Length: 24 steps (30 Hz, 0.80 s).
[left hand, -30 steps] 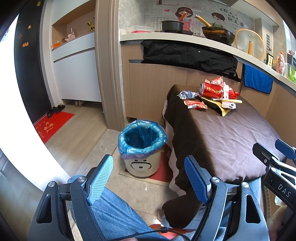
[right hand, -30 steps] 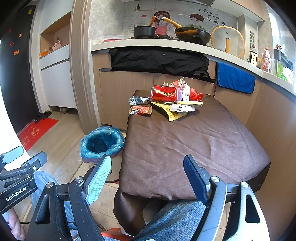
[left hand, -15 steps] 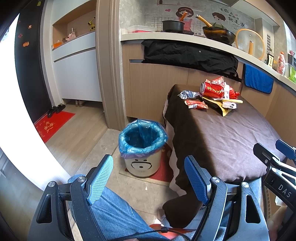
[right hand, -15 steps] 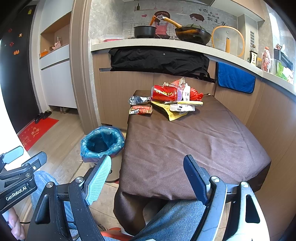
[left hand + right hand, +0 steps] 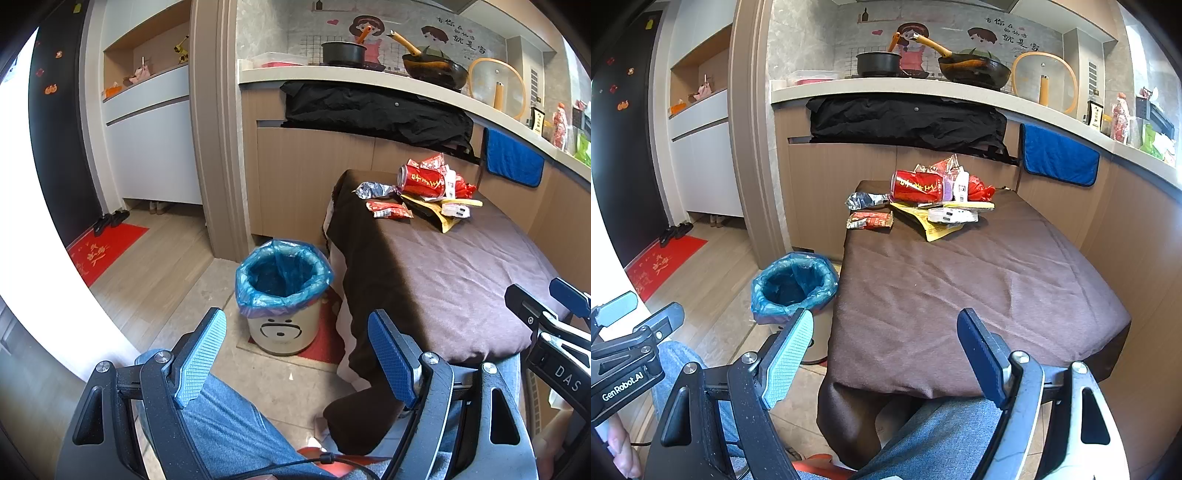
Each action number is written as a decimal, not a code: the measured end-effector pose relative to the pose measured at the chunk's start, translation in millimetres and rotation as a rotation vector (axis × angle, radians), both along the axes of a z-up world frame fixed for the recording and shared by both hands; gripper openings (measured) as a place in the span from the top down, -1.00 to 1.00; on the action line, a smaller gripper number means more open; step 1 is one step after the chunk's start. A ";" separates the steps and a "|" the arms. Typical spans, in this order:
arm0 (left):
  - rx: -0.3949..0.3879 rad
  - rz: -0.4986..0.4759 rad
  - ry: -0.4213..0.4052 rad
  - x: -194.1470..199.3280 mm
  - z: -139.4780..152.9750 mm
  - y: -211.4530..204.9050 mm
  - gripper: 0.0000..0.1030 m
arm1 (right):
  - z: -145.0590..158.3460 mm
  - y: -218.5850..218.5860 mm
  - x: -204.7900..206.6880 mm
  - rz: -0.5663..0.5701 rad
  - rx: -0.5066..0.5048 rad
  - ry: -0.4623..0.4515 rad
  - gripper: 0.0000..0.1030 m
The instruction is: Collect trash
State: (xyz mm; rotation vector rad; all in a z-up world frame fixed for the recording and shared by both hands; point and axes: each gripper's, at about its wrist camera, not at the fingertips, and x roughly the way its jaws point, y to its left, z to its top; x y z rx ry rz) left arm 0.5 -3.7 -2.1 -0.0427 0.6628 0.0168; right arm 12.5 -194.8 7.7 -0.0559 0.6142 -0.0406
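Ahead of the tongs, a matt brown cloth (image 5: 960, 280) carries a glossy red can (image 5: 918, 186) and crinkled foil (image 5: 866, 200); leftward, a shiny blue plastic liner (image 5: 282, 275).

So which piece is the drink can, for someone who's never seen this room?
Find the brown-covered table below the kitchen counter. At its far end sits a trash pile; the red can lies on its side atop it, the only cylinder among flat wrappers.

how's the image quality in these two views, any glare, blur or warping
Left wrist view: strong fisheye bending of the counter edge, blown-out white glare at the left, trash pile sharp. Right wrist view: same barrel warp, dark vignette corners, tablecloth evenly lit, no motion blur.
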 end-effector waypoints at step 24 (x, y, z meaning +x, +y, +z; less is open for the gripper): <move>-0.001 0.000 -0.002 -0.9 0.4 0.2 -0.54 | 2.7 0.4 -0.9 -0.003 0.003 0.002 -0.51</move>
